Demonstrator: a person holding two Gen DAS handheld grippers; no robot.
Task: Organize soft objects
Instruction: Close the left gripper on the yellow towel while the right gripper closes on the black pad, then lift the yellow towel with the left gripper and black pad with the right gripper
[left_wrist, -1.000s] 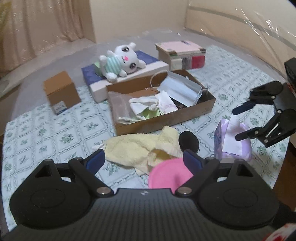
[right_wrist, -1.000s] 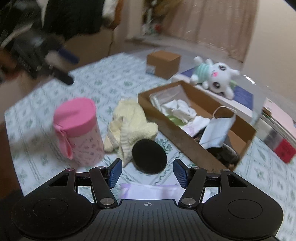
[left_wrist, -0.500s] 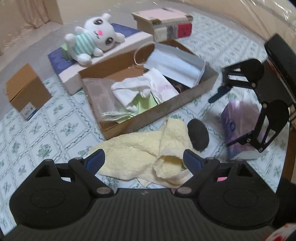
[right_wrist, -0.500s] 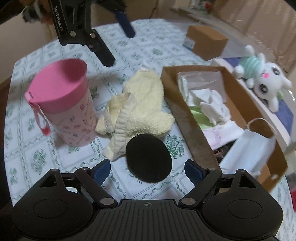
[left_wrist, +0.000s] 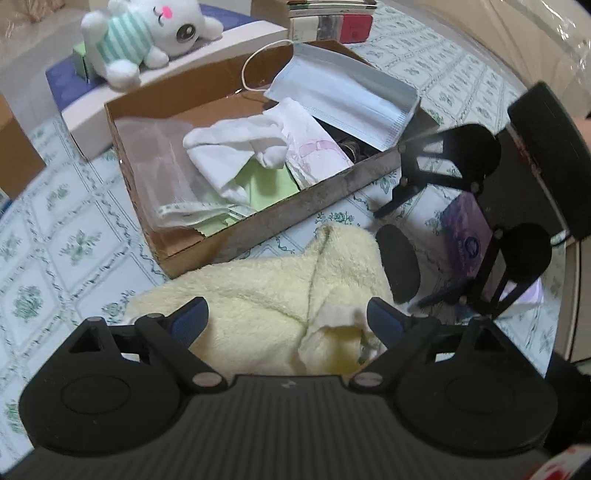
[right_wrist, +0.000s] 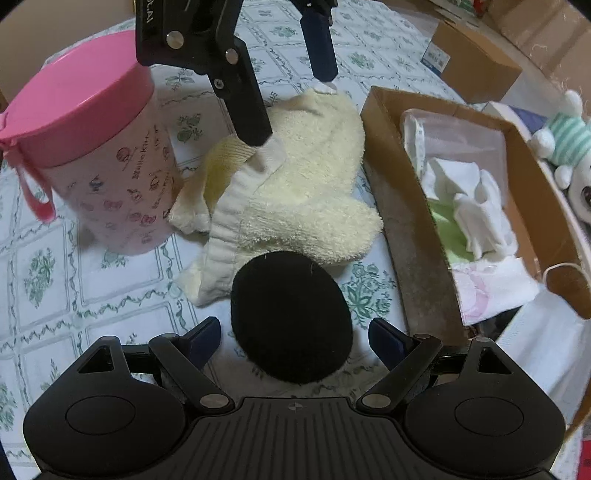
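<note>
A pale yellow towel (left_wrist: 273, 295) lies crumpled on the tablecloth in front of a cardboard box (left_wrist: 280, 221); it also shows in the right wrist view (right_wrist: 295, 192). My left gripper (left_wrist: 288, 325) is open, its fingertips low over the towel, seen from across in the right wrist view (right_wrist: 291, 107). A black round pad (right_wrist: 291, 317) lies between the open fingers of my right gripper (right_wrist: 295, 332); it also shows in the left wrist view (left_wrist: 399, 269). My right gripper (left_wrist: 406, 258) stands open over the pad there. The box holds a face mask (left_wrist: 343, 96) and white cloths (left_wrist: 236, 155).
A pink lidded canister (right_wrist: 92, 162) stands left of the towel. A purple tissue pack (left_wrist: 465, 240) sits under the right gripper. A white plush bunny (left_wrist: 144, 37) lies on a flat blue box behind the cardboard box. Books (left_wrist: 328, 22) and a small carton (right_wrist: 472, 62) stand further off.
Both grippers have come down and closer: the left onto the towel, the right around the black pad. The pink canister has left the left wrist view.
</note>
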